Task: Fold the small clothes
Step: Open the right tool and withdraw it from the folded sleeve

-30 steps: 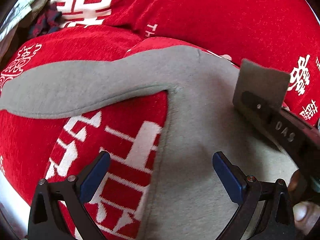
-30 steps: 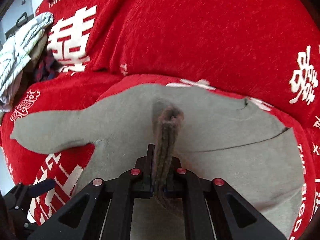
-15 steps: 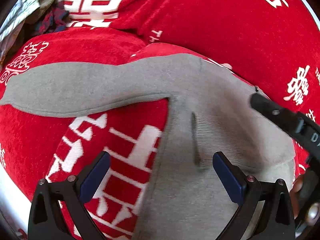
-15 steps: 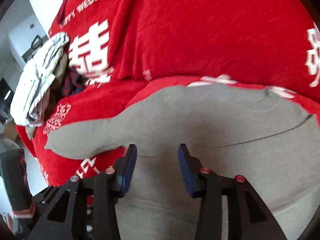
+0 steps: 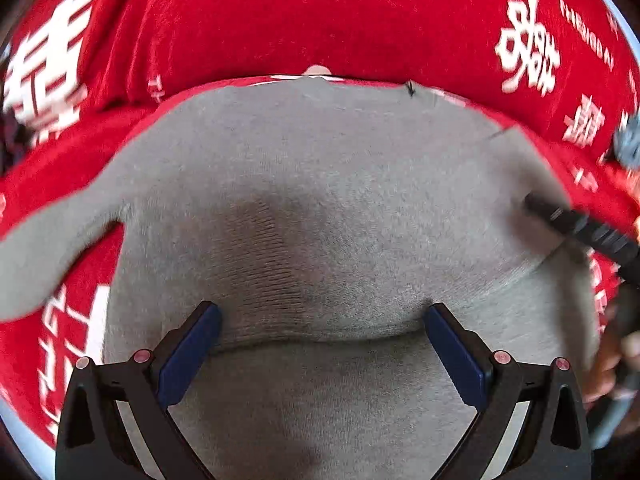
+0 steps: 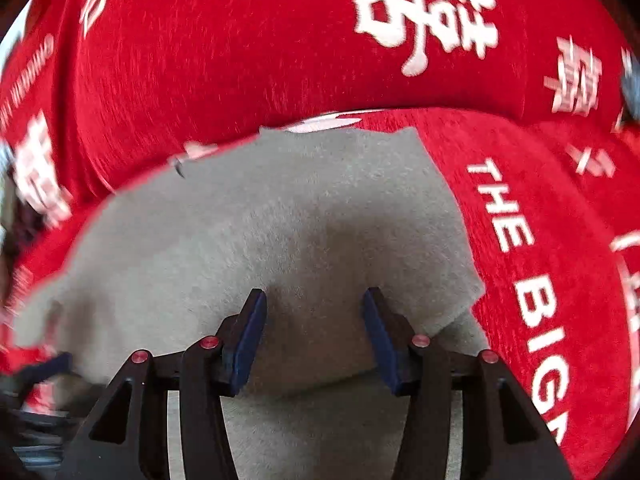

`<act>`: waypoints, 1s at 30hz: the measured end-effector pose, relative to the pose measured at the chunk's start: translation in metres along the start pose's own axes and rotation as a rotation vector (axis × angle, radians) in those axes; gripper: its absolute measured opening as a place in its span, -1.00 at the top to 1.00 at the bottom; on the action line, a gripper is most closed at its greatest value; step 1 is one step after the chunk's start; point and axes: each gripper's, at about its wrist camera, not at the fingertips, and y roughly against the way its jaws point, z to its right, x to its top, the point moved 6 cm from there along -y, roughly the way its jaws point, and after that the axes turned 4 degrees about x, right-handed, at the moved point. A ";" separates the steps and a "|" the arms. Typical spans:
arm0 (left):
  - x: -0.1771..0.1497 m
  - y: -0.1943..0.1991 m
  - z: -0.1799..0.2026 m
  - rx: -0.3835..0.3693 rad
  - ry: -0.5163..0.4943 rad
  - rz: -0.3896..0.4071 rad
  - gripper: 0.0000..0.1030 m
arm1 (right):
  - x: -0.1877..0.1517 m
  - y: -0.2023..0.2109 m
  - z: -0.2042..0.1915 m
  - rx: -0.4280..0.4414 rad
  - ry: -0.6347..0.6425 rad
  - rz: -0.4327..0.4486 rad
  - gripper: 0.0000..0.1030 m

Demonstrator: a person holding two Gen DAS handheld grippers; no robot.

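A small grey knitted garment (image 5: 320,200) lies spread on a red blanket (image 5: 320,20). Its ribbed lower part (image 5: 272,272) is folded up over the body, and one sleeve (image 5: 40,264) stretches out to the left. My left gripper (image 5: 322,312) hovers open just above the folded edge, nothing between its blue pads. My right gripper (image 6: 315,294) is above the garment (image 6: 280,208) near its right side. Its jaws are opening and the cloth lies below them, not pinched. One of its black fingers (image 5: 560,216) shows at the right of the left wrist view.
The red blanket (image 6: 240,60) with white characters and lettering covers the whole soft surface and rises in a hump behind the garment. A person's hand (image 5: 608,368) holds the right gripper at the right edge. The picture is blurred from motion.
The right gripper was shut on a pinch of grey fabric, then let it go and opened. Both grippers have swept to the right across the garment, whose lower part now lies folded over.
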 end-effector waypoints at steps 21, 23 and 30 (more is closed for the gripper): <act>0.014 -0.009 0.014 0.048 0.032 0.032 -0.99 | 0.107 -0.064 0.068 0.082 -0.140 -0.124 -0.05; 0.013 -0.004 0.012 0.020 0.065 0.036 -0.99 | 0.098 -0.040 0.056 0.056 -0.080 -0.057 -0.06; 0.003 -0.006 0.017 0.076 0.028 0.042 -0.99 | 0.024 -0.012 0.022 -0.098 0.151 -0.052 -0.09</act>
